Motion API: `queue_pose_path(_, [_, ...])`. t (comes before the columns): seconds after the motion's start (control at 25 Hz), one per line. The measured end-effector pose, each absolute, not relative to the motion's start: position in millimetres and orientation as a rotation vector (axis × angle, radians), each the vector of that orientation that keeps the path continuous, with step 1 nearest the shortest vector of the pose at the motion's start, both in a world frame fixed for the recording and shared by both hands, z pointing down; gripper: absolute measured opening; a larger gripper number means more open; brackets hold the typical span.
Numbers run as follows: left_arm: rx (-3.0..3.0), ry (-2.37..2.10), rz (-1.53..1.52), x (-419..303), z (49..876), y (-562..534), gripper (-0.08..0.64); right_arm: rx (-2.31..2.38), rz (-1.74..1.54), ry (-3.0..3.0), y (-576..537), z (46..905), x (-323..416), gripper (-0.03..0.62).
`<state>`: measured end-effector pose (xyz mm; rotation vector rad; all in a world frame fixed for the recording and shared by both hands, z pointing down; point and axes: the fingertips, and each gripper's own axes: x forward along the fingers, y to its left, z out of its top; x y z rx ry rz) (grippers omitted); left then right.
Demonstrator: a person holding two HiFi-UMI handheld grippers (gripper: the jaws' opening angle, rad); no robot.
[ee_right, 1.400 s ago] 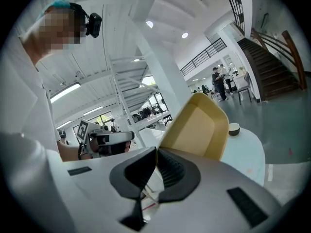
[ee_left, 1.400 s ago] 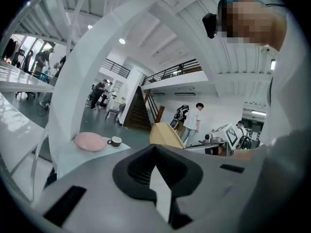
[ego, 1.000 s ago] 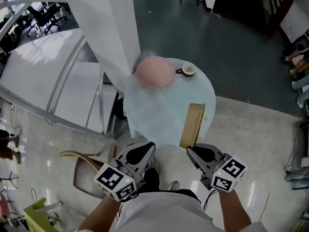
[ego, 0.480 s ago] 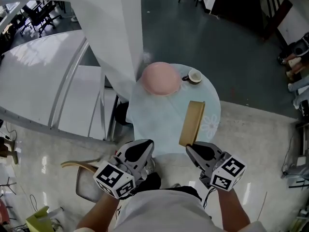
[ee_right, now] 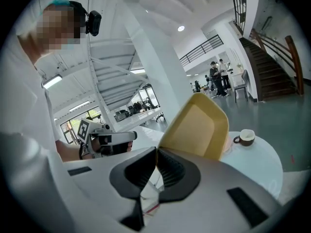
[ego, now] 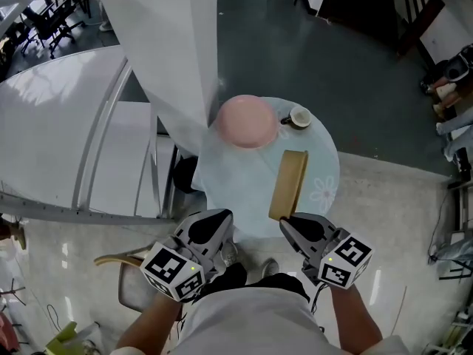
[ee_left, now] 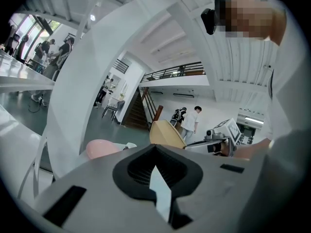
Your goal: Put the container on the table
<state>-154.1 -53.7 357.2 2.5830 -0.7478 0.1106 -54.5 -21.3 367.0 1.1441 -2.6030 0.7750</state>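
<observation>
Our right hand-held gripper (ego: 284, 222) pinches the container (ego: 288, 185) at its 12 o'clock, pinched edge hidden; our left hand-held gripper (ego: 212, 225) is pressed together.

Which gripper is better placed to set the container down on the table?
Right: the right gripper grips the tan container above the round table; the left gripper is shut, empty.

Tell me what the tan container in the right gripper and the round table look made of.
The container, clamped by its edge in the right gripper, is tan, matte and thin-walled with rounded corners: probably moulded fibre, possibly matte plastic. The table has a pale, bluish, faintly see-through top with a flower print: likely frosted glass.
</observation>
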Motion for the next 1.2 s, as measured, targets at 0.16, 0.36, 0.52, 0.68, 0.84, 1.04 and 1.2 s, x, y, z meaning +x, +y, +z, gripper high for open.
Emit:
queue_pose_path(0.16, [2.579,-0.733,0.113,-152,363,-61,0.021,1.156,0.781,-2.591,-28,371,-53,0.031])
queue_pose_path(0.36, [2.571,-0.722,0.121,-145,368,-70,0.021,1.173,0.782,-2.572,-37,377,-41,0.031])
queue_pose_path(0.52, [2.57,-0.728,0.136,-135,370,-75,0.021,1.192,0.791,-2.565,-45,381,-23,0.031])
queue_pose_path(0.68, [2.558,-0.754,0.143,-124,373,-78,0.021,1.178,0.797,-2.564,-53,388,-7,0.031])
queue_pose_path(0.84, [2.537,-0.783,0.163,-110,378,-81,0.021,1.134,0.808,-2.568,-61,393,7,0.031])
queue_pose_path(1.04, [2.508,-0.821,0.187,-90,387,-98,0.021,1.072,0.836,-2.572,-83,407,24,0.031])
queue_pose_path(1.2, [2.485,-0.844,0.215,-74,395,-115,0.021,1.026,0.856,-2.57,-103,418,38,0.031])
